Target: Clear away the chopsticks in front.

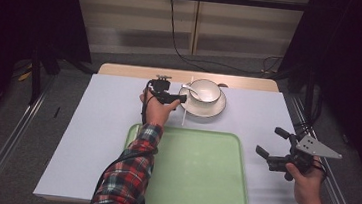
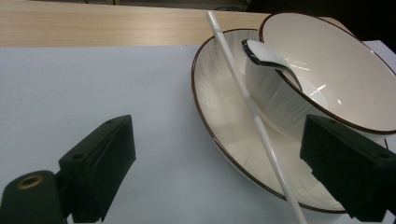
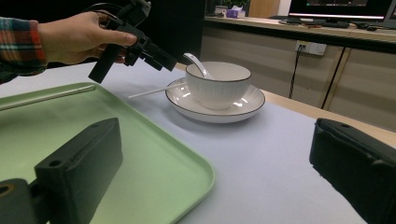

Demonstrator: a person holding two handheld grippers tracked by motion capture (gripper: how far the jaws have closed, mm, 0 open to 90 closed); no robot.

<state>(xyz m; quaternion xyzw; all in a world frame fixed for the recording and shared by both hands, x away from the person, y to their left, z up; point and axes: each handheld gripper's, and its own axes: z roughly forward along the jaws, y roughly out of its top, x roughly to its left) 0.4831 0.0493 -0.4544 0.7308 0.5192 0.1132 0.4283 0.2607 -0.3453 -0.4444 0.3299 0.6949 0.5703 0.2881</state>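
A white bowl [image 1: 205, 90] with a dark rim stands on a matching saucer [image 1: 214, 110] at the back of the table. A white spoon [image 1: 188, 87] rests in the bowl. A long thin white stick [image 1: 185, 110] leans across the saucer's left edge onto the mat. My left gripper [image 1: 183, 97] hovers at the saucer's left side, open. In the left gripper view the stick [image 2: 252, 112] runs between the left gripper's [image 2: 222, 172] jaws without touching them, beside the bowl [image 2: 327, 70] and the spoon [image 2: 266, 56]. My right gripper [image 1: 271, 142] is open and holds nothing, to the right of the tray.
A pale green tray [image 1: 187, 173] lies at the front centre of the light mat [image 1: 102, 119]. The right gripper view shows the tray [image 3: 140, 154] before the saucer [image 3: 215, 112]. A wooden table edge [image 1: 131, 71] runs behind the mat. Metal rails flank the table.
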